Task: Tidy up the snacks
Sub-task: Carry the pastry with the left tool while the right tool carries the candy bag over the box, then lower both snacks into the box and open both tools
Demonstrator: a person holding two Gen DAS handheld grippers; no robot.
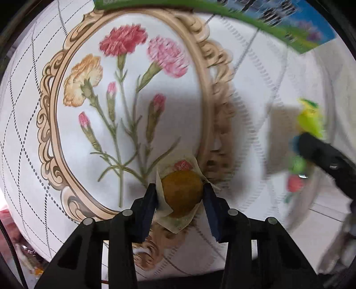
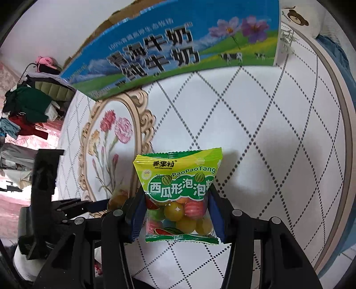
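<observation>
Bed: white quilted cover, carnation print, milk carton behind.
Left gripper: clamped on wrapped brown candy.
Right gripper: clamped on bubble-gum bag, "PaoPaoTang".

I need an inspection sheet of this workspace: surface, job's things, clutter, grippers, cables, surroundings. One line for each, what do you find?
Surface: white quilted cloth with dotted diamond lines and a printed flower medallion.
Job's things: round brown snack in a clear wrapper; green bag of coloured gum balls; blue and green milk carton box standing at the far edge.
Clutter: nothing seen on the cloth.
Grippers: left gripper shut on the wrapped snack; right gripper shut on the gum bag.
Cables: nothing seen.
Surroundings: heap of clothes beyond the cloth on the left; bear-print pillow at top right.
</observation>
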